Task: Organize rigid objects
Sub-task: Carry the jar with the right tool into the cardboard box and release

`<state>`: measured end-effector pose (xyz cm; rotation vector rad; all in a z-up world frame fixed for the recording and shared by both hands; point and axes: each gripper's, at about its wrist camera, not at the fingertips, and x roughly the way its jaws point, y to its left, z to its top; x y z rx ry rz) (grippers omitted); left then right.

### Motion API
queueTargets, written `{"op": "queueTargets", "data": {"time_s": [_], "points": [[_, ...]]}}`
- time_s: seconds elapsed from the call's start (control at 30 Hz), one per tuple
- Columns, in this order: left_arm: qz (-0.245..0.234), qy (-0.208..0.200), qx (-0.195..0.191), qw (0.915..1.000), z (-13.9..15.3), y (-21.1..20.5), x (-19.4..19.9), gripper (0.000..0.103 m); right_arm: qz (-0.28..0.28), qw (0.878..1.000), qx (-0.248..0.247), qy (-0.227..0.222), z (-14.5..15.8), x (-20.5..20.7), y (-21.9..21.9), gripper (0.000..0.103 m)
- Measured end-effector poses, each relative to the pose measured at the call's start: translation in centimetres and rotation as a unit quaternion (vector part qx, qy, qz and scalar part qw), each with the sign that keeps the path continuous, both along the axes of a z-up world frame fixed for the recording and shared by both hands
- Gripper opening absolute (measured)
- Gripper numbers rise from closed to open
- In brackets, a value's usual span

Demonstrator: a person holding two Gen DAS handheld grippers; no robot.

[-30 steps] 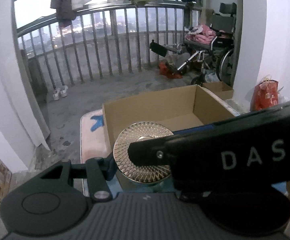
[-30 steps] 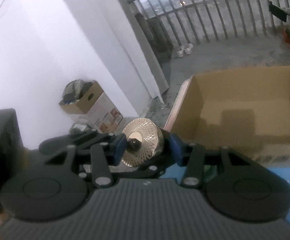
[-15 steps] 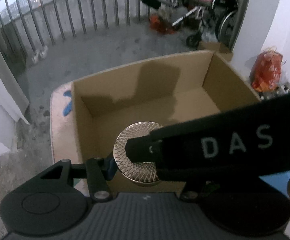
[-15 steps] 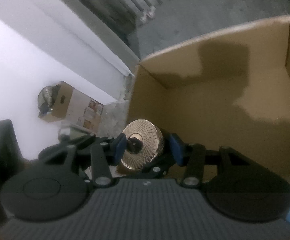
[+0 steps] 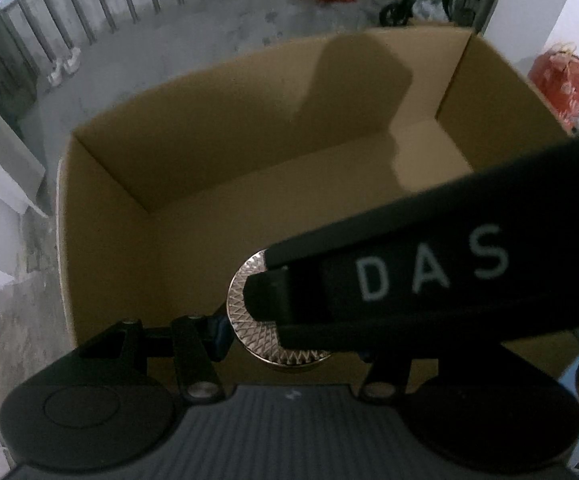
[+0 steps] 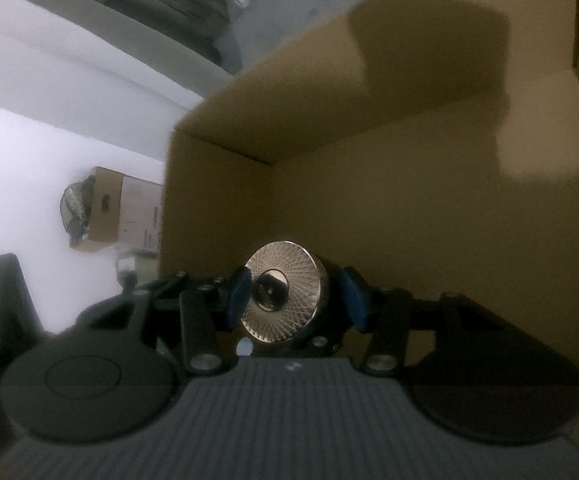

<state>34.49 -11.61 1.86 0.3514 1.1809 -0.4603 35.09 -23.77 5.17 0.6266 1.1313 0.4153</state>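
- A concrete balcony floor with railings is filling the frame's top.
- An open cardboard box is sitting centre frame.
- Both the left gripper and right gripper are clamping one patterned metal disc over the box's near edge.

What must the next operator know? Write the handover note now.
Left claw: shut on the metal disc; its far pad is hidden behind a black bar marked DAS.
Right claw: shut on the disc, blue pads on either side.
Disc: hangs over the near end of the open cardboard box; nothing else shows inside the box.
Done: disc picked up and over the box.
Left: lower it to the box floor, open both claws, and withdraw.
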Motion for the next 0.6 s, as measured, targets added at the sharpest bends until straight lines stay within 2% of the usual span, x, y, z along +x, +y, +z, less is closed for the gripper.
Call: {"op": "queueTargets", "data": {"time_s": [0.27, 0.33, 0.4, 0.53, 0.6], "points": [[0.011, 0.042, 0.014, 0.999, -1.4, 0.6, 1.3, 0.058, 0.002, 0.999, 0.022, 0.032, -2.8, 1.2, -0.2, 0.049], [0.01, 0.04, 0.01, 0.9991, -1.2, 0.7, 1.3, 0.062, 0.0, 0.999, 0.014, 0.034, -3.1, 1.3, -0.2, 0.05], [0.008, 0.036, 0.01, 0.9993, -1.1, 1.0, 1.2, 0.066, -0.003, 0.999, 0.027, 0.044, -3.3, 1.6, -0.7, 0.049], [0.011, 0.023, 0.005, 0.9997, -0.5, 1.4, 0.9, 0.068, -0.005, 0.999, 0.028, 0.039, -2.8, 1.5, -0.2, 0.05], [0.013, 0.011, -0.002, 0.9999, 0.2, 1.5, 0.4, 0.072, -0.007, 0.999, 0.026, 0.037, -2.4, 1.4, -0.3, 0.052]]}}
